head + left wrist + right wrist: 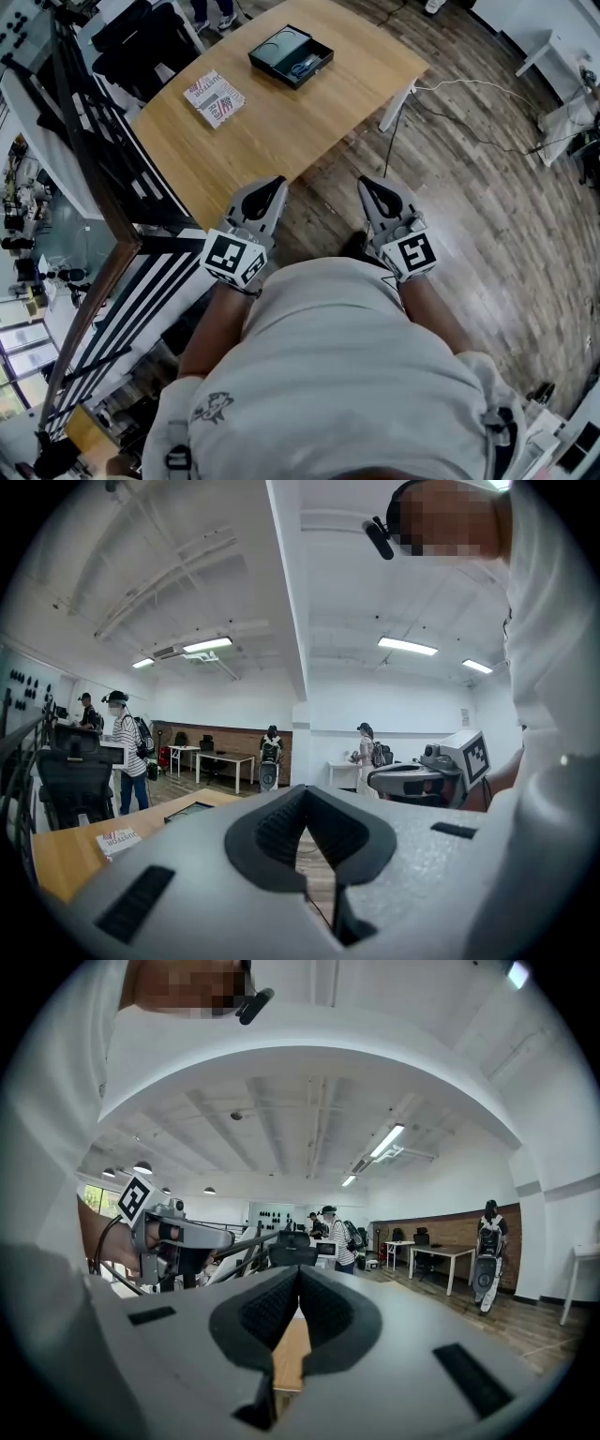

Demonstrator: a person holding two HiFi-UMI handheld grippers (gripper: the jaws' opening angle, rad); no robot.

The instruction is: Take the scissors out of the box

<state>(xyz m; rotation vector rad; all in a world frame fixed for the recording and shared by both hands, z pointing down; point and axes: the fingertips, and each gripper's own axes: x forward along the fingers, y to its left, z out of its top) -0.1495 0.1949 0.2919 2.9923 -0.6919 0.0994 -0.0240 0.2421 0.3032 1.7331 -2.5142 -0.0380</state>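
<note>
An open black box (271, 72) lies at the far end of the wooden table (309, 131), and blue-handled scissors (302, 67) rest inside it. In the left gripper view the box (187, 810) is a low dark shape on the tabletop. Both grippers hang level in front of the person's chest, short of the table's near edge and far from the box. My left gripper (274, 184) (302, 791) is shut with nothing between its pads. Beside it, my right gripper (368, 184) (298, 1274) is shut and empty too.
A printed booklet (214, 97) (117, 841) lies on the table left of the box. A black stair railing (103, 169) runs along the left, with a dark office chair (141, 42) behind the table. A cable (469, 89) trails over the wood floor. Several people stand far off.
</note>
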